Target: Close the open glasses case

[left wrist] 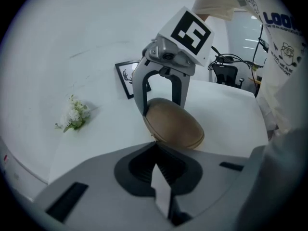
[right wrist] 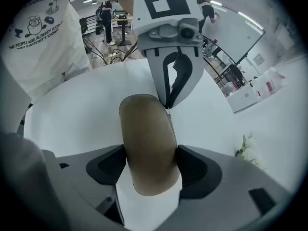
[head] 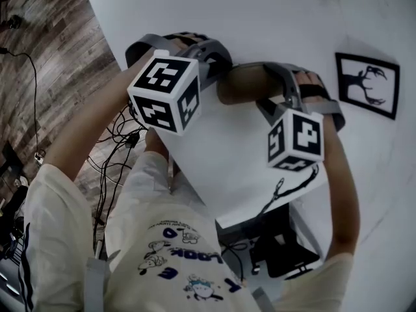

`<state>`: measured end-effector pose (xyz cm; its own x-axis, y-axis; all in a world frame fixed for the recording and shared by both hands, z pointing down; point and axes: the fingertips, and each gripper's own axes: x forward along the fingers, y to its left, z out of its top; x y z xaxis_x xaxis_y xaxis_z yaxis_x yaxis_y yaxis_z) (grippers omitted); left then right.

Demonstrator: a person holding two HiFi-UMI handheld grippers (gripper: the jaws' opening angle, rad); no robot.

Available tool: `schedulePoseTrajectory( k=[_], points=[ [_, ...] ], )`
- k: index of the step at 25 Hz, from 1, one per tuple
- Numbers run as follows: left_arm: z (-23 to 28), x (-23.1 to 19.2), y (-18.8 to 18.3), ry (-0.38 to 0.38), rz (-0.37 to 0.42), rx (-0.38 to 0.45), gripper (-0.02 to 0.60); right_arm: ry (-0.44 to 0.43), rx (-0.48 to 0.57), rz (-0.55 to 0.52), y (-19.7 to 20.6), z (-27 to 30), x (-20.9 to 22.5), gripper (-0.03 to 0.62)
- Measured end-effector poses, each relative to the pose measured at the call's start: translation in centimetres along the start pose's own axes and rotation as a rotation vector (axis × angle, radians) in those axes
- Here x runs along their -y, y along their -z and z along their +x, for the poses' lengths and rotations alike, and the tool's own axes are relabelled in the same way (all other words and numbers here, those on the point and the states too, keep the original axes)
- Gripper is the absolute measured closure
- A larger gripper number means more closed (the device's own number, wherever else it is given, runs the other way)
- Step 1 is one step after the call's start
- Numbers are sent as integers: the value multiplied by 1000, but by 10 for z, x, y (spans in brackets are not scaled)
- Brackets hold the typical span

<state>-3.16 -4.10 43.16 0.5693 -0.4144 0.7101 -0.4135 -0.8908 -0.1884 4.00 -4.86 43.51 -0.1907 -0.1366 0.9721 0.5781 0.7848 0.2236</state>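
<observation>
A brown oval glasses case (head: 242,83) lies on the white table (head: 273,18) between my two grippers. Its lid is down on its base, with only a thin seam showing along the side (left wrist: 173,124). My right gripper (right wrist: 150,163) comes steeply down over the case (right wrist: 147,143), one pad pressed on each long side. My left gripper (left wrist: 155,147) is shut, its joined tips at the case's near edge by the seam. Seen from the right gripper view, the left gripper (right wrist: 168,105) touches the case's far end. I cannot tell if anything is pinched in it.
A black-framed deer picture (head: 367,83) lies flat on the table to the right. A small sprig of white flowers (left wrist: 74,115) lies farther off. The table's near edge (head: 195,194) is close to the person, with cables and a chair (head: 279,246) below.
</observation>
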Motion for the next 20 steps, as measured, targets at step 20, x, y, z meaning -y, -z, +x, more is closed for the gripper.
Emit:
schedulePoseTrajectory(
  k=[20],
  points=[
    [-4, 161, -23, 190, -66, 45, 583, -50, 94, 610, 8, -8, 8, 266]
  ],
)
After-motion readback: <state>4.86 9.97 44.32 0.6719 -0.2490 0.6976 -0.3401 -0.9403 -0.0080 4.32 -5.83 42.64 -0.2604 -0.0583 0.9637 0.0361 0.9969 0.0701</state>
